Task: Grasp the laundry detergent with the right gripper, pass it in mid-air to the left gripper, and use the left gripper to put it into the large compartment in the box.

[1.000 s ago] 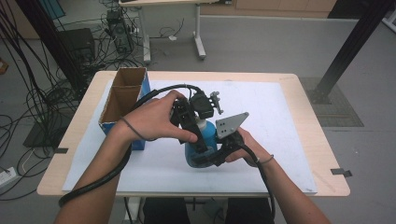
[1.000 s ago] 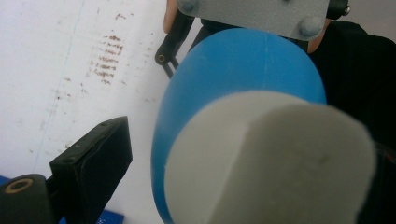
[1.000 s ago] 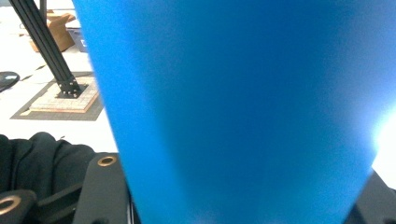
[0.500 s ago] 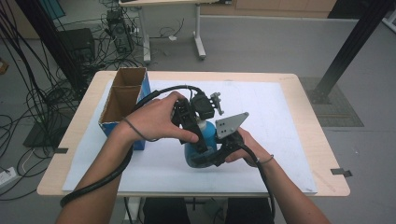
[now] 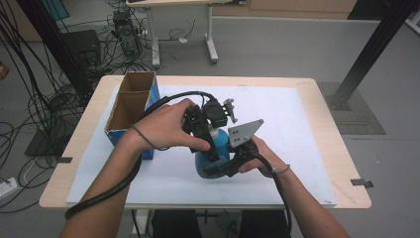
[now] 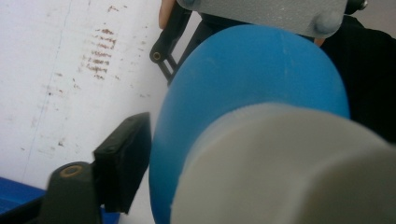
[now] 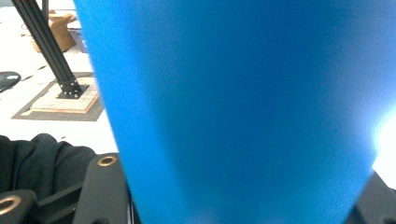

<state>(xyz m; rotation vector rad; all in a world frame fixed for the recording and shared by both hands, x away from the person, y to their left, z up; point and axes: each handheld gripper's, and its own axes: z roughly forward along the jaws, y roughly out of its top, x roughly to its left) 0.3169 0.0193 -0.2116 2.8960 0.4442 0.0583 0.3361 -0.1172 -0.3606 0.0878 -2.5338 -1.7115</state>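
A blue bottle (image 5: 207, 159) with a pale cap (image 6: 289, 172) stands on the white sheet near the table's front. My left gripper (image 5: 214, 147) comes down on its top. Its jaws have just been closing with the cap between them, and the one pad (image 6: 123, 158) that shows lies against the bottle's blue shoulder (image 6: 252, 70). The other jaw is hidden behind the cap. My right gripper (image 5: 220, 168), topped by its grey plate (image 5: 245, 131), is shut on the bottle's lower body (image 7: 233, 116) from the front right, a black jaw on each side.
An open cardboard box (image 5: 130, 106) with blue sides stands at the table's left edge. The white sheet (image 5: 282, 109) covers most of the tabletop. Cables and equipment lie on the floor to the left, and a black post (image 5: 371, 49) rises at the far right.
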